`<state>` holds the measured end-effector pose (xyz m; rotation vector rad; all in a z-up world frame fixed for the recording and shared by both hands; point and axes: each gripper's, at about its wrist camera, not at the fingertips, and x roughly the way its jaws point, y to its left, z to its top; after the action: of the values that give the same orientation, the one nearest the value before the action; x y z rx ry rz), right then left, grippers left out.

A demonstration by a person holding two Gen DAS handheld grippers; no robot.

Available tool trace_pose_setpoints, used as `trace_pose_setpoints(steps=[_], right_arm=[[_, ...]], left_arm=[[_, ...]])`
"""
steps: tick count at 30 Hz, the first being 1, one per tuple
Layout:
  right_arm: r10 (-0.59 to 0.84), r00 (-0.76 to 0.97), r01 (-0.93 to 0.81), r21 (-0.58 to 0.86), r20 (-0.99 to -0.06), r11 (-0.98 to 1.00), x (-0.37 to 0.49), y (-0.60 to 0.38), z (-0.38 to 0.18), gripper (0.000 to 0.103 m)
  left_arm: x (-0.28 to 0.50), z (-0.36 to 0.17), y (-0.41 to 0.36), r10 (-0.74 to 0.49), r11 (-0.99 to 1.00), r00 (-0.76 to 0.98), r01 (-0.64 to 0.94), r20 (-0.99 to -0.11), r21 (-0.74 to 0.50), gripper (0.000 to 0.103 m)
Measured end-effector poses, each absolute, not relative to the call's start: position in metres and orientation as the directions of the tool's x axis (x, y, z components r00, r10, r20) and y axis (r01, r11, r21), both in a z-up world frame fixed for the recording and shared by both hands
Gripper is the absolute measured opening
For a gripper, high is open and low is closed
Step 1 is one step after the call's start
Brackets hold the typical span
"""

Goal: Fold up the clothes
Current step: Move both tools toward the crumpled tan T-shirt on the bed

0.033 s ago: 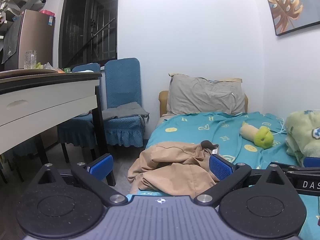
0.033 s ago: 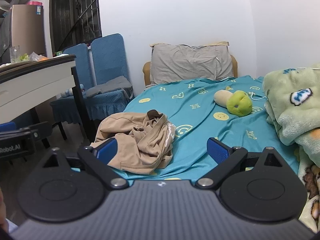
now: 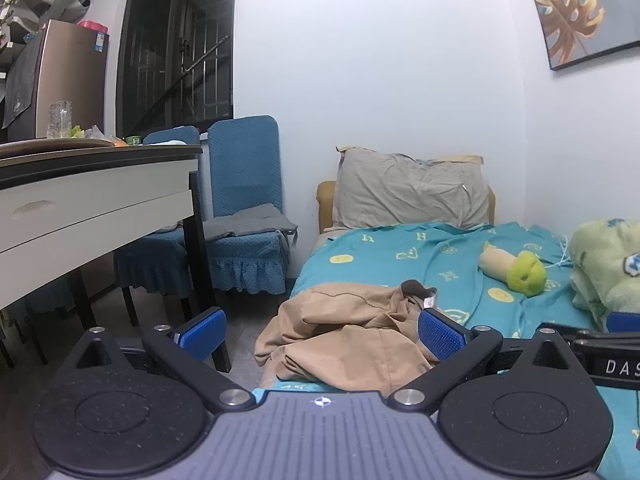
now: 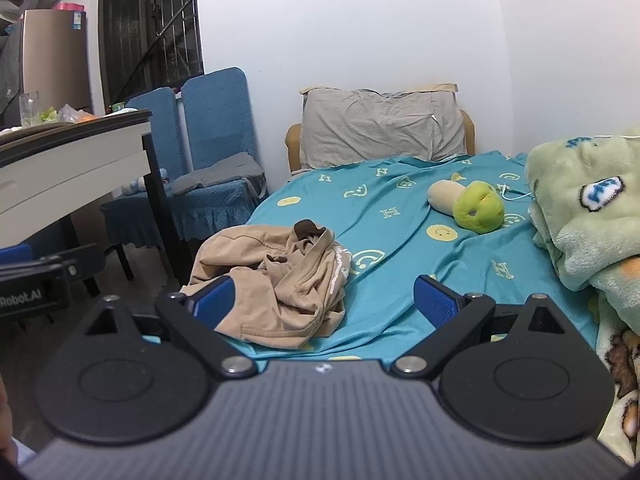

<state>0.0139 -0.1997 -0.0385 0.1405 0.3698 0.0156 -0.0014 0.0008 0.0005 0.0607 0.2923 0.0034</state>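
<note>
Both hand-held grippers, left (image 3: 320, 332) and right (image 4: 324, 300), hover released and empty before the crumpled tan cotton garment (image 4: 276, 280), heaped at the near-left edge of the teal smiley-print bed (image 4: 400, 240); beyond it lies a green plush toy (image 4: 478, 208).

We counted one crumpled tan garment (image 4: 276, 280) on one bed (image 4: 400, 240), with one grey pillow (image 4: 380, 124) at its head. One plush toy (image 4: 468, 202) lay on the teal sheet, and one folded green blanket (image 4: 588, 216) sat at the bed's right side. Two blue-covered chairs (image 3: 240, 200) stood beside one bench (image 3: 80, 200), which carried one clear glass (image 3: 60, 118). One framed leaf picture (image 3: 580, 12) hung on the wall. We saw two grippers, the left (image 3: 320, 330) and the right (image 4: 324, 300), each with two blue fingers (image 3: 440, 334).
</note>
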Motion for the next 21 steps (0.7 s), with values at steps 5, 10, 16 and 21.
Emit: trace_pose_setpoints(steps=[5,10,16,21], right_arm=[[0.052,0.936,-0.002,0.144,-0.348,0.990,0.015,-0.193,-0.037,0.098],[0.051,0.939,-0.004,0.135,-0.341,0.991,0.013,-0.195,-0.038,0.098],[0.032,0.941,0.011,0.124,-0.337,0.992,0.010,-0.190,-0.038,0.098],[0.034,0.941,0.007,0.119,-0.337,0.993,0.010,-0.187,-0.037,0.098]], left_arm=[[-0.006,0.002,0.004,0.000,0.997,0.960,0.021,-0.281,0.071,0.103],[0.001,-0.002,-0.004,-0.002,0.995,0.953,0.031,-0.303,0.090,0.103],[0.002,-0.004,-0.002,-0.012,0.996,0.953,0.037,-0.302,0.076,0.103],[0.003,-0.005,0.000,-0.021,0.997,0.954,0.041,-0.298,0.061,0.103]])
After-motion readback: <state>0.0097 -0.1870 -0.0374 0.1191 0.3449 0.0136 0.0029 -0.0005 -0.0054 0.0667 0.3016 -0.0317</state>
